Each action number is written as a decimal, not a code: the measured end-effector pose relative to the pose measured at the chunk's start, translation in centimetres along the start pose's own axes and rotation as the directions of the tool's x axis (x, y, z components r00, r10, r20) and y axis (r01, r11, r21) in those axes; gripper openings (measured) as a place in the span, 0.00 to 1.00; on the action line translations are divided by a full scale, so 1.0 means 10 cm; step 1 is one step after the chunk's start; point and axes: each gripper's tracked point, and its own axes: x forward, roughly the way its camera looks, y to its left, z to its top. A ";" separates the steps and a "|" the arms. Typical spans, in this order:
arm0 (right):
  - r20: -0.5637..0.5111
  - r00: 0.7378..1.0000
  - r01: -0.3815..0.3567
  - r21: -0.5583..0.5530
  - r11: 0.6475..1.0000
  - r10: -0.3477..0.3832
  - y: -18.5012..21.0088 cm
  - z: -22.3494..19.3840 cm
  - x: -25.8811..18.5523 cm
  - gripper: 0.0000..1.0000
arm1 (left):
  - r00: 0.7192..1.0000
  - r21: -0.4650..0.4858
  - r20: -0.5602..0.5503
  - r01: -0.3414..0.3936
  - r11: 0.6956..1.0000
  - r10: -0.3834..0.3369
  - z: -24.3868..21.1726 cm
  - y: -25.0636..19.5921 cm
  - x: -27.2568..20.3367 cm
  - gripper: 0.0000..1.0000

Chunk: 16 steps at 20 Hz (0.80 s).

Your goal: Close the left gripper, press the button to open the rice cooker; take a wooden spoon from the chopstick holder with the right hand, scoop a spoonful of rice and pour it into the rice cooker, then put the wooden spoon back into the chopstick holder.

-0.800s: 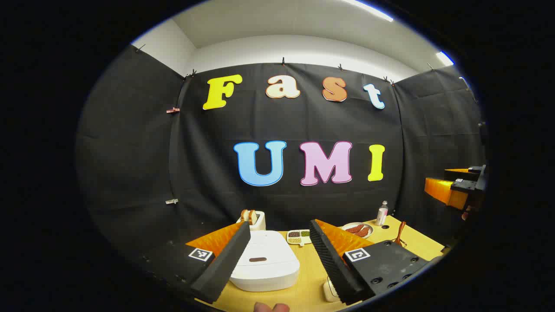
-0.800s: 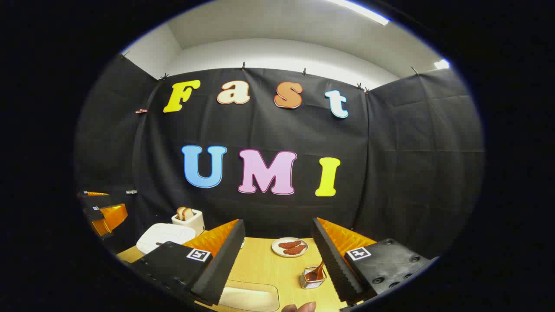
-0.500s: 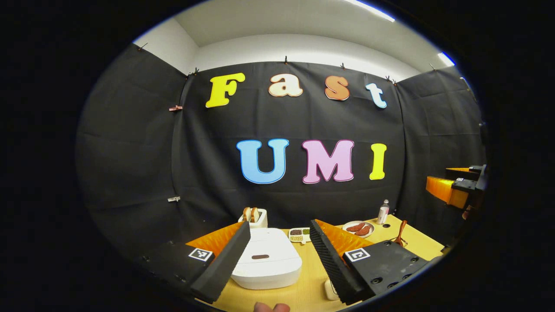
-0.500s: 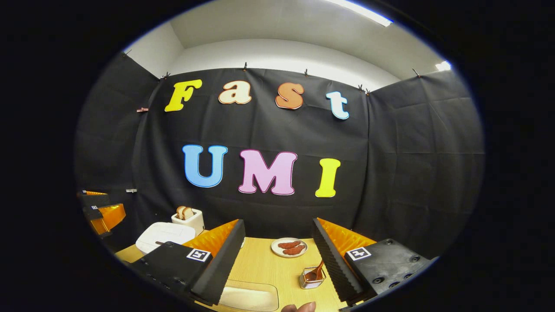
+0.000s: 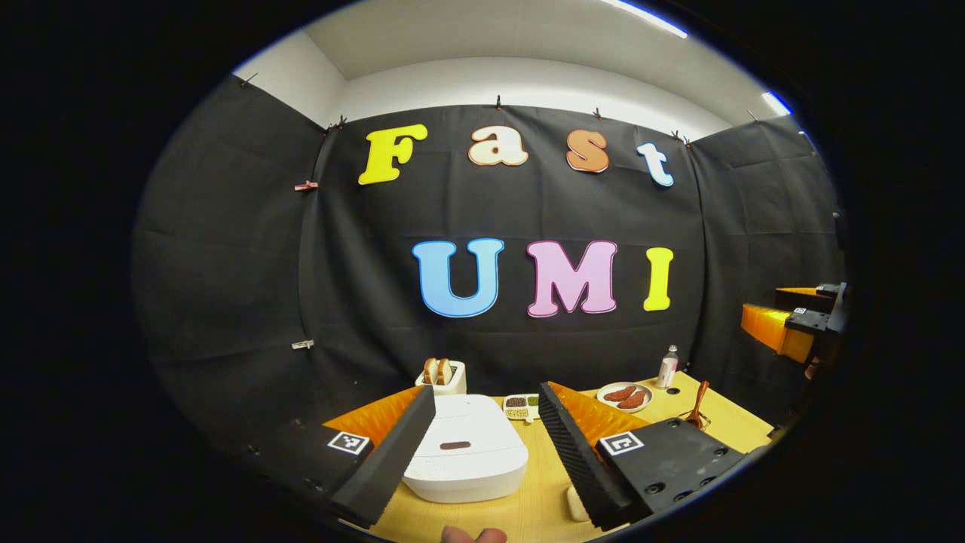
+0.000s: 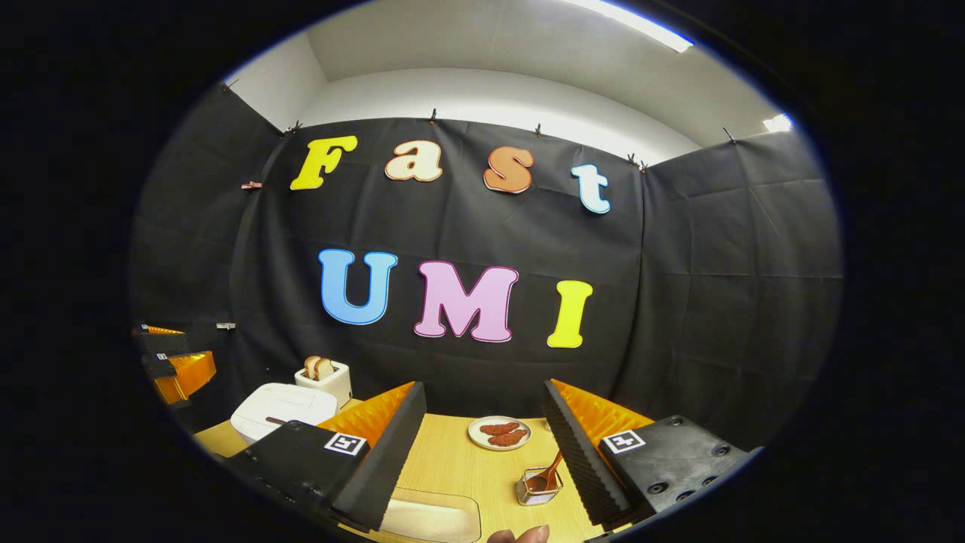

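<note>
Left gripper (image 5: pixel 482 445): black finger mounts with screw holes, square black-and-white markers, ribbed wedge fingers.
Right gripper (image 6: pixel 482 445): same black mounts, markers, ribbed wedges.

On the pale wooden tabletop (image 5: pixel 543 505), the closed white rice cooker (image 5: pixel 467 452) sits toward the left. Behind it stands the white toaster with bread slices (image 5: pixel 442 375), and to its right lies the small white divided dish of grains (image 5: pixel 522 407). Farther right rests the round white plate of reddish food (image 6: pixel 499 433), with the small clear bottle (image 5: pixel 667 367) beside it. The wire chopstick holder (image 6: pixel 537 488) stands before the plate, the brown wooden spoon (image 6: pixel 549 473) tilted in it.
</note>
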 end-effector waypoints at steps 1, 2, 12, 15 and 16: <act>0.001 1.000 0.000 0.002 1.000 0.000 0.01 0.01 0.01 0.98 | 1.000 0.002 0.002 -0.002 1.000 0.002 0.00 0.00 0.01 0.95; 0.001 1.000 0.000 0.003 1.000 0.000 0.00 0.01 0.02 0.98 | 1.000 0.005 0.002 -0.001 1.000 0.001 0.01 0.00 0.02 0.95; 0.008 1.000 0.022 -0.037 0.999 -0.022 -0.09 -0.02 0.07 0.98 | 1.000 -0.005 -0.010 0.030 1.000 -0.030 -0.13 0.07 0.22 0.06; 0.007 1.000 0.025 -0.026 0.999 -0.025 -0.13 -0.01 0.06 0.97 | 0.991 -0.083 -0.122 0.045 0.996 -0.055 -0.46 0.15 0.47 0.06; 0.009 0.999 0.031 -0.028 0.999 -0.031 -0.16 0.00 0.05 0.98 | 0.983 -0.116 -0.168 0.056 0.992 -0.075 -0.63 0.19 0.58 0.06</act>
